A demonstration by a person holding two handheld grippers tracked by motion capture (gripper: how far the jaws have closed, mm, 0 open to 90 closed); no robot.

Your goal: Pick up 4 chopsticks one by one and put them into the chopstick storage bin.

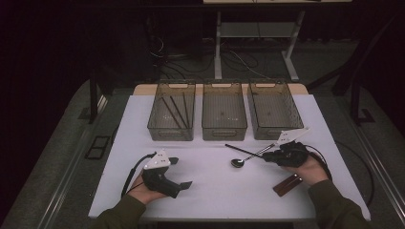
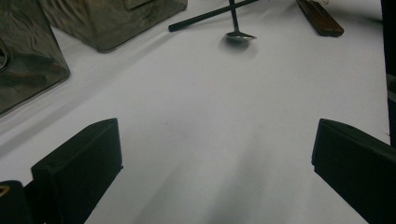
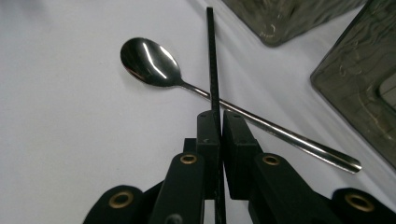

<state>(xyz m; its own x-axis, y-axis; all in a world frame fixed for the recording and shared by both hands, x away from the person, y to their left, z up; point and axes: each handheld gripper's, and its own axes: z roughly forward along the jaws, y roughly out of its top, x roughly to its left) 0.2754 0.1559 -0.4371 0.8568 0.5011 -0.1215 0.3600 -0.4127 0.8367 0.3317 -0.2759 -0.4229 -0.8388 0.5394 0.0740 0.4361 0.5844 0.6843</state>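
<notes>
Right gripper (image 3: 219, 122) clamped tight on black chopstick (image 3: 211, 56), frame centre, crossing spoon (image 3: 154, 63). We lift straight, avoid dragging spoon. Left gripper (image 2: 215, 158) wide open, empty.

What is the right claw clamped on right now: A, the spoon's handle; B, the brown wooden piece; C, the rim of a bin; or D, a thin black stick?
D: in the right gripper view the right claw has its jaws pressed together on the thin black stick, which runs forward across the spoon; the spoon lies free on the white table.
</notes>
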